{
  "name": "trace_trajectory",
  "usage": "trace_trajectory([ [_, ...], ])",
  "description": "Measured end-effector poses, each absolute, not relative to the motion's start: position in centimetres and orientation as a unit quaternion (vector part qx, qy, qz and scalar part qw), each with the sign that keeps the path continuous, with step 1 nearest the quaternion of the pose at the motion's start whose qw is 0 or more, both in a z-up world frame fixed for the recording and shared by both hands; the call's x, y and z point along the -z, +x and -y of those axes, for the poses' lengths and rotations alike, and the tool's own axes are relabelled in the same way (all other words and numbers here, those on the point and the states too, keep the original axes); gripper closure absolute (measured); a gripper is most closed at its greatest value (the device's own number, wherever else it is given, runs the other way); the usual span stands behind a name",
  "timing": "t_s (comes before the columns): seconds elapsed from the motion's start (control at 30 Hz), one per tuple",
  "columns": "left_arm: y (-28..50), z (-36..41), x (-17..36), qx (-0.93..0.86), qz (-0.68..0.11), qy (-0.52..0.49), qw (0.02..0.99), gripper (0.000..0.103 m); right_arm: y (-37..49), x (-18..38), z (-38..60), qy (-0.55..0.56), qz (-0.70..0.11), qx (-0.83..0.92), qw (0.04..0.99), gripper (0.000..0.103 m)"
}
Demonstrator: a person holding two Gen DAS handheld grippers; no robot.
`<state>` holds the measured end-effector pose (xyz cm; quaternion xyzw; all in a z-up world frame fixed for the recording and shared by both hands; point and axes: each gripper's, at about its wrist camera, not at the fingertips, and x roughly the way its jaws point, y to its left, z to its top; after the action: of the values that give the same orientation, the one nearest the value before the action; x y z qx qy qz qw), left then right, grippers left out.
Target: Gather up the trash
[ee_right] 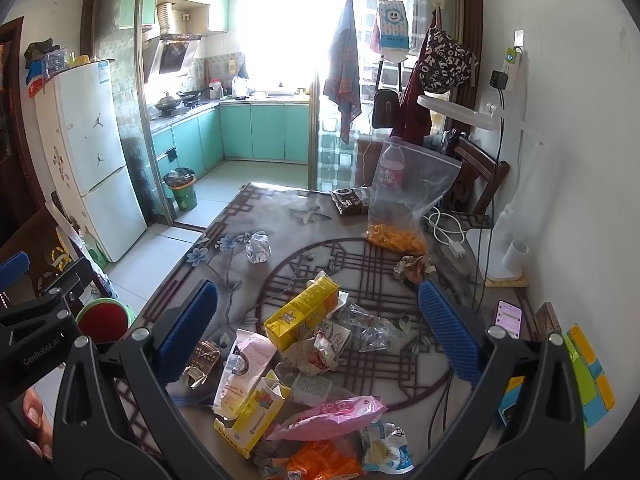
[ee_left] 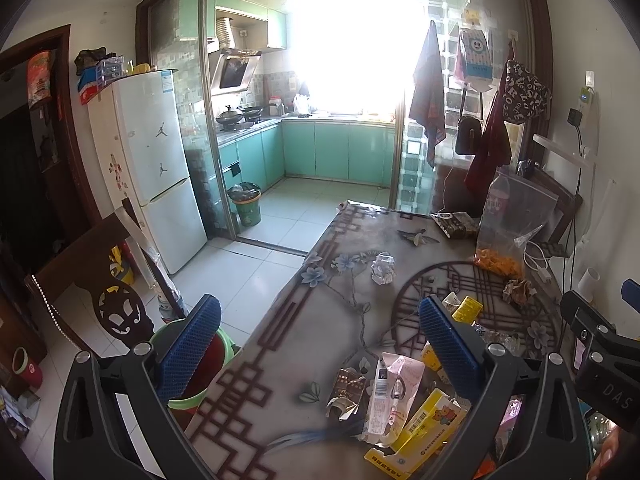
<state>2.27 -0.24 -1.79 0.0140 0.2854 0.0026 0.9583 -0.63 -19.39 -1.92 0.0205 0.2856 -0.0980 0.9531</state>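
Left wrist view. Left gripper (ee_left: 320, 344) spread wide, nothing between its blue pads (ee_left: 188, 348). It hangs over the near left edge of the table (ee_left: 320, 308). Green bin with red liner (ee_left: 216, 350) at 8 o'clock, just beside the table edge, partly hidden by the left finger. Trash pile at 5 o'clock: pink-white wrapper (ee_left: 394, 390), yellow carton (ee_left: 430, 424), brown foil wrapper (ee_left: 346, 392). Crumpled white paper ball (ee_left: 383, 267) lies alone near centre. Zip bag with orange snacks (ee_left: 508, 224) at 2 o'clock. The other gripper's body enters at 4 o'clock.

Right wrist view. Right gripper (ee_right: 320, 332) also spread wide, holding nothing, over the heap. Between the fingers: yellow drink carton (ee_right: 304, 310), clear crinkled plastic (ee_right: 370, 326). At 6 o'clock: pink bag (ee_right: 332, 416), orange wrapper (ee_right: 324, 460), yellow box (ee_right: 260, 412). Crumpled brown paper (ee_right: 412, 268) at 1 o'clock. Phone (ee_right: 509, 318) at 3 o'clock, apart from the trash. A fingertip (ee_right: 32, 412) shows at 8 o'clock.
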Motion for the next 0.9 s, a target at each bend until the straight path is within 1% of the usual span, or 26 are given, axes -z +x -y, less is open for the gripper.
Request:
trace_trajectory([
  [0.67,1.5,0.6,2.8,0.028,-0.288,0.010,0.957,0.008,-0.8,2.4,19.3,0.019,-0.289,0.099,0.952,0.003],
  [0.8,1.5,0.7,2.9,0.040,-0.289,-0.004,0.957,0.008,-1.2,2.8,19.5,0.015,-0.294,0.100,0.950,0.003],
  [0.9,2.3,0.5,3.4,0.046,-0.305,-0.018,0.951,0.008,-1.2,2.8,20.4,0.013,-0.295,0.099,0.950,0.003],
])
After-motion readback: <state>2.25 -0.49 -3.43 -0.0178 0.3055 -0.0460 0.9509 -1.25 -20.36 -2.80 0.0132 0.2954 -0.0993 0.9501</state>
